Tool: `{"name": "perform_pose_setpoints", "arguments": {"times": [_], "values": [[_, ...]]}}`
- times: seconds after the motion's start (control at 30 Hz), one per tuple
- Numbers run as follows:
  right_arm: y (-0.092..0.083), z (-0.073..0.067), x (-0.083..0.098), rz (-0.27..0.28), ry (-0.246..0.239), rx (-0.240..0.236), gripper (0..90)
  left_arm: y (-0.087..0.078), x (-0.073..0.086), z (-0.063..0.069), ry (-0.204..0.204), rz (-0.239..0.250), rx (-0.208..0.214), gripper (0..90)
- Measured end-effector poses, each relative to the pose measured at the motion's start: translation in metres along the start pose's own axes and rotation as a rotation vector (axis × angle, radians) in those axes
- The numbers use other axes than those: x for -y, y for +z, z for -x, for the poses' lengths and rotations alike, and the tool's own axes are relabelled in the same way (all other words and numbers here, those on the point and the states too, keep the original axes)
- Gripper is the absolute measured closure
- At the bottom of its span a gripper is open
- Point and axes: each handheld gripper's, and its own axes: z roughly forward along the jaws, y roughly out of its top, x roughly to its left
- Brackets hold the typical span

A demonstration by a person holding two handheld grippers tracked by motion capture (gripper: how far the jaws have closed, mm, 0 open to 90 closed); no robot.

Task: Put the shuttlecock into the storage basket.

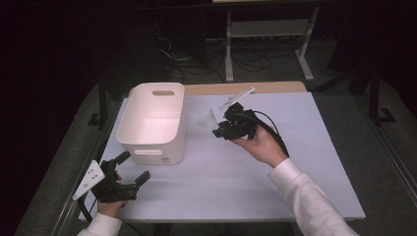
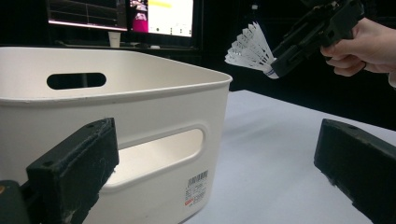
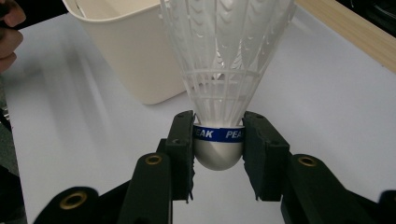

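1. The room behind is dark, with lit monitors (image 2: 140,16) past my white surface (image 1: 295,162).
2. A cream bin (image 1: 152,123) stands left of centre; my left gripper (image 1: 129,172) rests beside it, fingers spread and empty.
3. My right gripper (image 3: 218,140) holds the shuttlecock (image 3: 224,70) above the surface near the bin, fingers clamped on its hard cork base. The feathers look light and fragile; I judge the cork the only safe hold.

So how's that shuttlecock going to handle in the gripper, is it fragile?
Probably very light: the right gripper holds the shuttlecock by its rounded cork alone. The thin feather skirt looks crushable, so gripping the cork seems wise. Set down, it would likely tip and roll in an arc.
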Motion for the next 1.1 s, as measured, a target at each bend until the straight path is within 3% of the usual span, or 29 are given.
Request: {"name": "perform_pose_setpoints", "arguments": {"times": [0.47,0.53,0.7,0.73,1.1], "values": [[0.009,-0.003,-0.019,0.006,-0.064,0.003,63.5,0.0,0.0,0.0,0.004,-0.015,0.004,0.0],[0.01,-0.005,-0.022,-0.004,-0.045,0.001,63.5,0.001,0.001,0.0,0.002,-0.002,0.006,0.0],[0.014,-0.006,-0.03,0.005,-0.057,-0.006,63.5,0.001,0.001,0.001,-0.003,-0.003,0.005,0.0],[0.014,-0.006,-0.03,0.005,-0.057,-0.006,63.5,0.002,0.001,0.002,-0.021,0.01,0.006,0.0],[0.023,-0.011,-0.049,0.007,-0.093,-0.02,63.5,0.002,0.001,0.001,-0.015,0.005,0.005,0.0]]}}
